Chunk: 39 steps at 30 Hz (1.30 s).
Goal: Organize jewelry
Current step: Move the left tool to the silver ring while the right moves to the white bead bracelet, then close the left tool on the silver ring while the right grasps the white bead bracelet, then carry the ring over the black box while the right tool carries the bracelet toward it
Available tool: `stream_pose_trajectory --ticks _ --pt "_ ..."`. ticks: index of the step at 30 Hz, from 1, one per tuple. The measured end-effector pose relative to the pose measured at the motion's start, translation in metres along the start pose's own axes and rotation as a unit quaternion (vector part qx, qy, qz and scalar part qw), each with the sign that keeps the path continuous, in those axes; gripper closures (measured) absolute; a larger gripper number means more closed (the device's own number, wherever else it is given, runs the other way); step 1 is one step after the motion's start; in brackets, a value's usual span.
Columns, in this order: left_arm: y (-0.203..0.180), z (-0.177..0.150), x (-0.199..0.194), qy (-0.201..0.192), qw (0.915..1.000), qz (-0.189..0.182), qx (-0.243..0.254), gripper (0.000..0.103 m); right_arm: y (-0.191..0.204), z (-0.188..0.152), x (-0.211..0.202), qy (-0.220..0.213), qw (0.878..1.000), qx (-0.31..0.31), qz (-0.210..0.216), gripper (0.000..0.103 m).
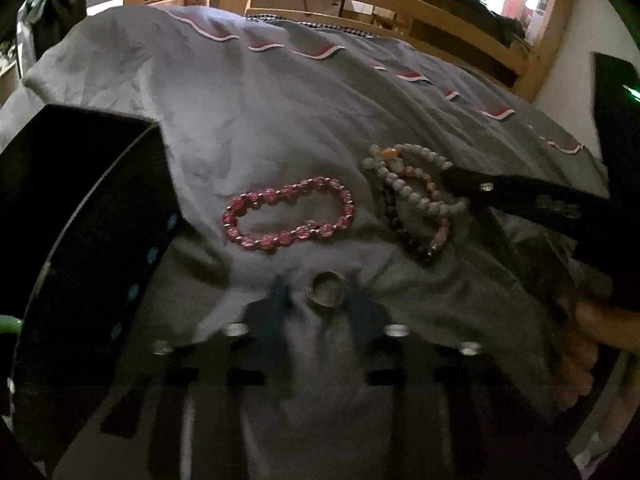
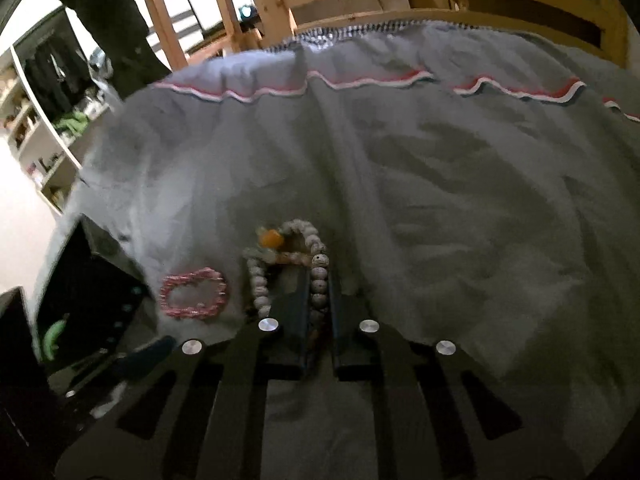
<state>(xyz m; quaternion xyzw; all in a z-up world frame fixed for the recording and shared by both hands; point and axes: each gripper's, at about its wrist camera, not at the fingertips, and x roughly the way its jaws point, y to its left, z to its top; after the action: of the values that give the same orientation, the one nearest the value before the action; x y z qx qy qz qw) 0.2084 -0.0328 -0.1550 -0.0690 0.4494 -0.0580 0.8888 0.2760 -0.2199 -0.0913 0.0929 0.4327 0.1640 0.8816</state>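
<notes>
progress: early, nothing visibly sorted | right gripper (image 2: pixel 319 300) clamped on white speckled bead bracelet (image 2: pixel 319 280), lower centre | left gripper (image 1: pixel 318 296) fingers apart around small silver ring (image 1: pixel 326 289) | pink crystal bead bracelet (image 1: pixel 288 214) mid-frame, loose on grey duvet (image 1: pixel 280 120)

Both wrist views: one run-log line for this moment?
left gripper: open around ring | right gripper: shut on grey bead bracelet | pink bead bracelet: on grey bedspread | black box: left

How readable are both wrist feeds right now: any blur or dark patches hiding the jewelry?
Left wrist: dim, left gripper fingers smeared, ring soft, pink bracelet readable. Right wrist: left edge blurred, pink bracelet fuzzy; pale bead bracelet between right gripper fingers fairly sharp.
</notes>
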Motion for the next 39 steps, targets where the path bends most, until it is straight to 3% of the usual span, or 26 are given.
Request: stream_pose_trajectory --ticks 4,17,30,39 --pt "0.009 -0.003 -0.009 0.005 0.9997 -0.017 -0.015 0.084 0.009 0.003 -0.030 -0.021 1.000 -0.003 0.012 0.094" --pt "-0.006 -0.020 -0.057 0.004 0.9996 -0.024 0.013 0.084 0.026 0.000 -0.093 -0.053 0.998 -0.006 0.031 0.094" --pt "0.001 -0.020 -0.134 -0.029 0.9992 -0.022 0.015 0.084 0.062 -0.005 -0.154 -0.088 0.995 -0.025 0.040 0.094" --pt "0.020 -0.005 -0.184 -0.065 0.9979 0.004 0.010 0.084 0.107 -0.002 -0.180 -0.104 0.991 -0.054 0.065 0.094"
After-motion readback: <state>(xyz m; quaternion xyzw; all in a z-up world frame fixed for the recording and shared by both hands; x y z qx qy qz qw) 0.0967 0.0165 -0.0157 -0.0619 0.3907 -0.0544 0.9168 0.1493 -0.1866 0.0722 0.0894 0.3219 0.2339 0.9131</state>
